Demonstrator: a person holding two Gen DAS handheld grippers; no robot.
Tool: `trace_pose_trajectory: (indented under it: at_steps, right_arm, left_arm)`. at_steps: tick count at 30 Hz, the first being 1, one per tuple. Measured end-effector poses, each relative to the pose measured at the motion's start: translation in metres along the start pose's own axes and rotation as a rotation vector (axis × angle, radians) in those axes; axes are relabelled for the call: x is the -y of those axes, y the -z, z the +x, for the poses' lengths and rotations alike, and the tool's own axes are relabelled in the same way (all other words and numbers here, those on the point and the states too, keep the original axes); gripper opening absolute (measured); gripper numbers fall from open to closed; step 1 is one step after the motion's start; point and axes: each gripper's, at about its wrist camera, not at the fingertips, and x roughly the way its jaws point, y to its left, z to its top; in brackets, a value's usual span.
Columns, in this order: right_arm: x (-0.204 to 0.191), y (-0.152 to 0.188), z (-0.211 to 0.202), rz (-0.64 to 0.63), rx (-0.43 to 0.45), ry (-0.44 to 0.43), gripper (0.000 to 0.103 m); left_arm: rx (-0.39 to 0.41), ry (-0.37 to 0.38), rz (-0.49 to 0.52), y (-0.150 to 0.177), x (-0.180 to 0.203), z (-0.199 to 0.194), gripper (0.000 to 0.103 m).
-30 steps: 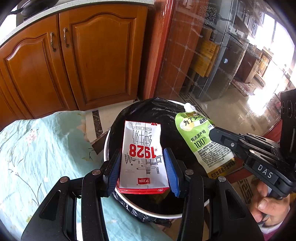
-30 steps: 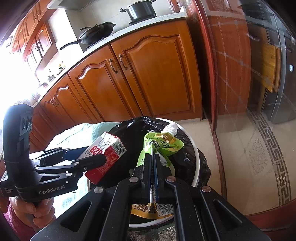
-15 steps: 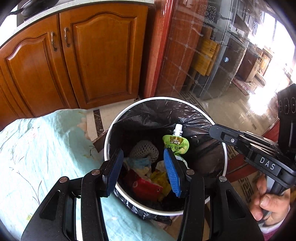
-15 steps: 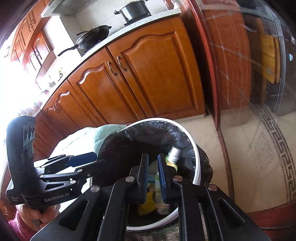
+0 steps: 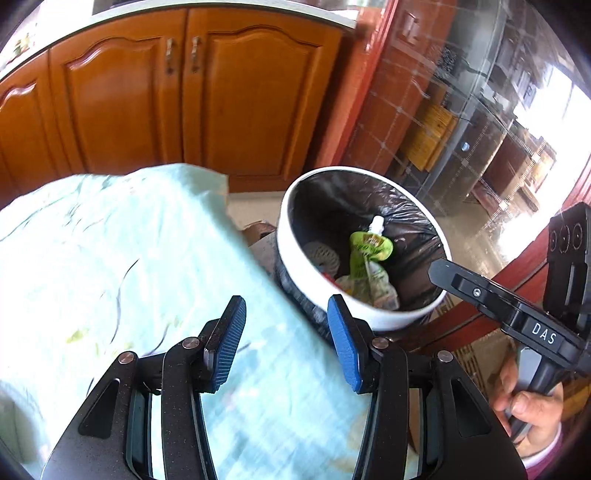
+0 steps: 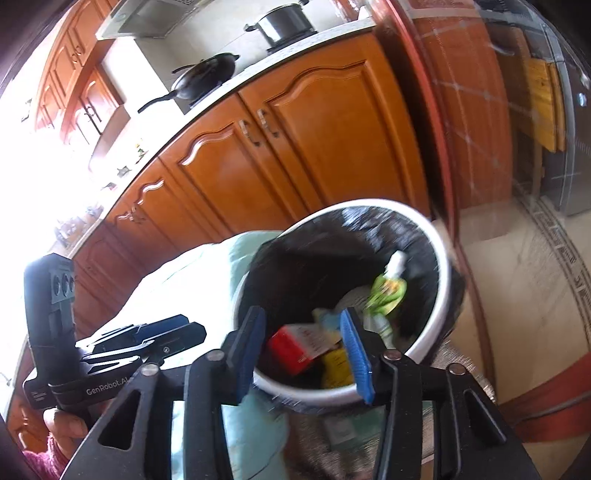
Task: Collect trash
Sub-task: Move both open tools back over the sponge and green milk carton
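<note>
At far left in the right wrist view, a hand is gripping the handle of the left gripper (image 6: pixel 162 334), whose black body is showing the white lettering "GenRobot.AI". In its own view the left gripper (image 5: pixel 286 341) is hovering over the pale green tablecloth (image 5: pixel 110 258), its blue-padded jaws standing wide apart and holding nothing.

Just right of the cloth's edge, the white-rimmed trash bin (image 5: pixel 295 254) is standing on the floor, lined with a black bag. Inside it, a green spouted drink pouch (image 5: pixel 369 251) is lying with its white cap pointing up toward the far wall; its printing is too small to read. Beside it, a red and white carton (image 6: pixel 295 347) and a yellow wrapper (image 6: pixel 336 365) are lying among other scraps, their labels blurred.

The right gripper (image 6: pixel 306 350) is hanging over the bin's near rim, jaws spread wide and empty. Seen from the left wrist view at far right, the right gripper (image 5: pixel 443 271) is showing "DAS" in white on its black arm, a hand clasping the handle below.

Behind everything, wooden cabinets (image 6: pixel 295 147) are carrying a wok (image 6: pixel 207 75) and a pot (image 6: pixel 284 22) on the counter.
</note>
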Motion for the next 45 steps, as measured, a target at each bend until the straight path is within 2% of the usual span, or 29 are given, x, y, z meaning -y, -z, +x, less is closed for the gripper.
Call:
trace_pose_trajectory:
  at_steps: [7,17,22,33,45]
  right_arm:
    - [-0.040,0.033,0.001,-0.023,-0.031,-0.042,0.067]
    - [-0.100,0.072,0.012,-0.068,-0.088,-0.111,0.077]
    - [-0.126,0.088,0.022,-0.095,-0.127,-0.147,0.085]
    - [-0.175,0.116,0.035,-0.142,-0.191,-0.214,0.087]
    - [-0.237,0.132,0.056,-0.225,-0.246,-0.283,0.087]
  left_arm:
    - [0.036,-0.053,-0.072,0.041,-0.043,-0.043,0.051]
    - [0.052,-0.129,-0.215,0.096,-0.110,-0.093,0.056]
    - [0.070,-0.174,-0.262,0.122,-0.134,-0.116,0.066]
    - [0.118,-0.297,-0.344,0.168,-0.181,-0.169,0.067]
    - [0.200,-0.399,-0.468,0.197,-0.237,-0.223,0.067]
